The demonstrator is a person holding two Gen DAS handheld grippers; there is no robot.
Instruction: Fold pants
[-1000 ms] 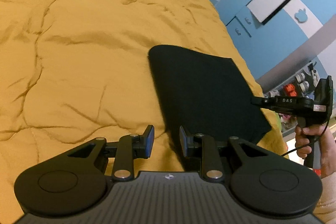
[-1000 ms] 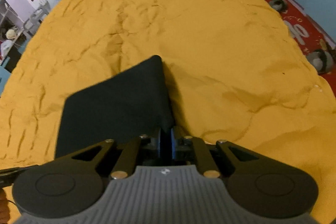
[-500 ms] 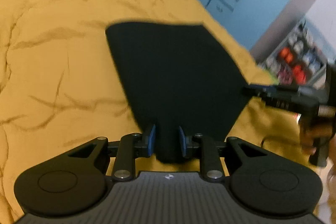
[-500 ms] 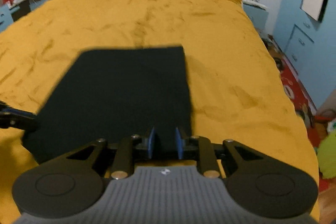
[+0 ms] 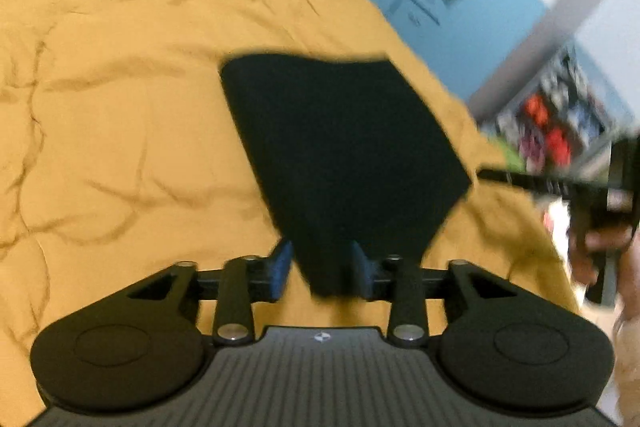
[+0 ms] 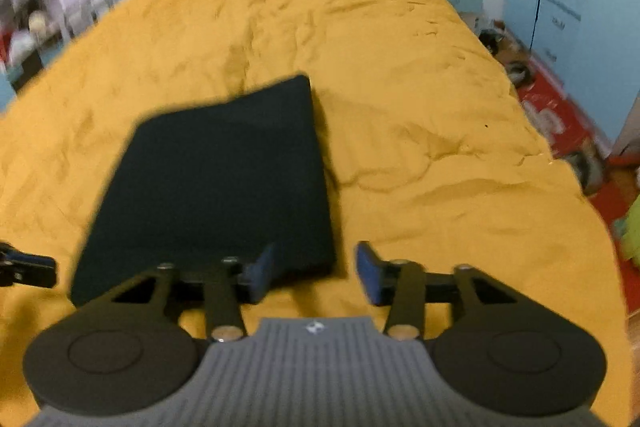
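The folded black pants (image 6: 216, 183) lie mid-frame on the yellow bed (image 6: 400, 75). Both the left gripper (image 5: 320, 267) and right gripper (image 6: 316, 271) are spread. Soft, limp cloth; probably best pinched at near corners.

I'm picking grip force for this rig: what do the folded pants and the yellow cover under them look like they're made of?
The pants look like a matte black woven or knit cloth: no sheen, flat folded slab with soft edges; the blur hides the weave. The yellow bedcover looks like soft, perhaps padded, matte fabric, judging by its shallow puffy creases. The left gripper and right gripper are both open.
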